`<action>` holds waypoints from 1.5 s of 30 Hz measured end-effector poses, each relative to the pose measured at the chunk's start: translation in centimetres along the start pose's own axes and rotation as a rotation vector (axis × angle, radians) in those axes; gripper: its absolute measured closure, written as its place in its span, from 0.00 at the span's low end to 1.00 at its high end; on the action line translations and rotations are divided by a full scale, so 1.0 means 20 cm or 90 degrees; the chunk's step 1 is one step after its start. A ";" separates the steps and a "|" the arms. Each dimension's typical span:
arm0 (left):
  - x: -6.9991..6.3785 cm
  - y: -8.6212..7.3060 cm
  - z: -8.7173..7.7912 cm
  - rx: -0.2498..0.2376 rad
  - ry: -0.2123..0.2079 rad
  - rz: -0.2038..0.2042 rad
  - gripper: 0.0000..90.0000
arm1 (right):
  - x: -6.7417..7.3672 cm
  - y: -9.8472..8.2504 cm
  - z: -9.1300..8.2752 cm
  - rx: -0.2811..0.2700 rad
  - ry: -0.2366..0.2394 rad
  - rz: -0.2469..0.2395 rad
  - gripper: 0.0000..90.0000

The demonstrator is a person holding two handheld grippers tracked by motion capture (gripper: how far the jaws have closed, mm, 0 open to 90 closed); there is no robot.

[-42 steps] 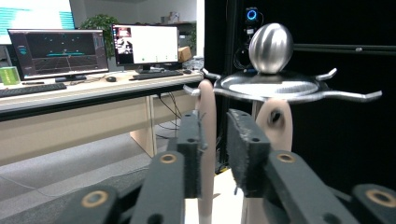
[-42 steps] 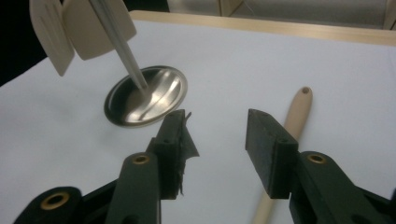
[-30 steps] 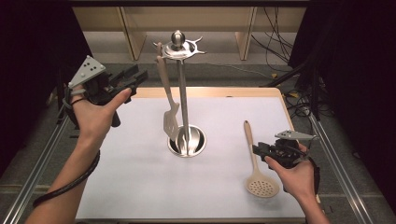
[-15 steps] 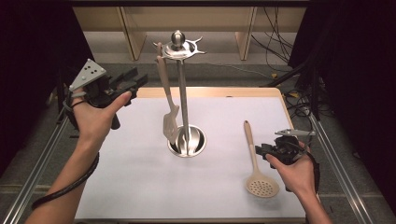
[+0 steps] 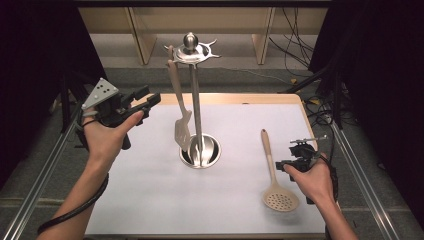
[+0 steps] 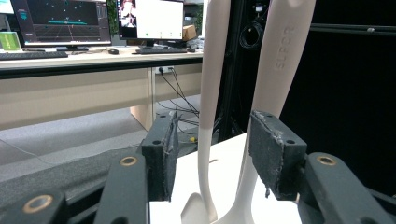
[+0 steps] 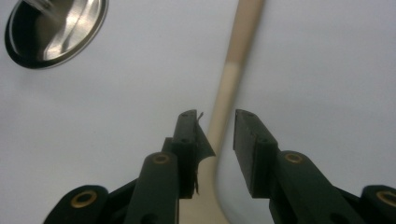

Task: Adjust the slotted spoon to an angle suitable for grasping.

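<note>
A chrome utensil stand (image 5: pixel 194 95) rises from a round base (image 5: pixel 207 152) in the middle of the white mat (image 5: pixel 150 195). A pale spatula (image 5: pixel 179 115) hangs from its top ring. My left gripper (image 5: pixel 150 96) is held up left of the stand, open and holding nothing. In the left gripper view its jaws (image 6: pixel 215 135) frame two pale hanging handles (image 6: pixel 280 60) farther off. A beige skimmer (image 5: pixel 272 172) lies on the mat at the right. My right gripper (image 5: pixel 284 161) sits low beside its handle. The jaws (image 7: pixel 215 126) are narrowly open astride the handle (image 7: pixel 238 51).
The stand's shiny base (image 7: pixel 56 28) lies up and left of the right gripper. Metal rails (image 5: pixel 35 195) run along both sides of the table. Cables (image 5: pixel 320 105) trail on the floor at the back right. Desks with monitors (image 6: pixel 60 21) stand beyond the table.
My right gripper has shifted slightly left and turned a little over the skimmer's handle. The left gripper has barely moved.
</note>
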State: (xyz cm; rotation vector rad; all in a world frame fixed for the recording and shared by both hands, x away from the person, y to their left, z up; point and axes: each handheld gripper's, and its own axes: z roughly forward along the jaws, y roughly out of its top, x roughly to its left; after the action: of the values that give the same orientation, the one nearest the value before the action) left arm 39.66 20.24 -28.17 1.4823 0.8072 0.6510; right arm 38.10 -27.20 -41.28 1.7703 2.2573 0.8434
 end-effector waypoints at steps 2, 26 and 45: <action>0.00 -0.02 0.00 0.000 0.001 -0.006 0.56 | 0.00 0.01 0.01 0.011 -0.012 0.006 0.78; 0.01 -0.05 -0.01 0.012 0.003 -0.013 0.53 | 0.04 0.05 0.22 0.170 -0.053 0.025 0.78; 0.02 -0.06 0.00 0.022 -0.002 -0.014 0.52 | 0.04 0.03 0.28 0.186 -0.064 0.011 0.78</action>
State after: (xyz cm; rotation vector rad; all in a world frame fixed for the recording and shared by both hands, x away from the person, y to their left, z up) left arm 39.80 20.63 -29.43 1.5034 0.8343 0.6215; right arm 40.81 -24.52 -45.46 1.9016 2.4007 0.4307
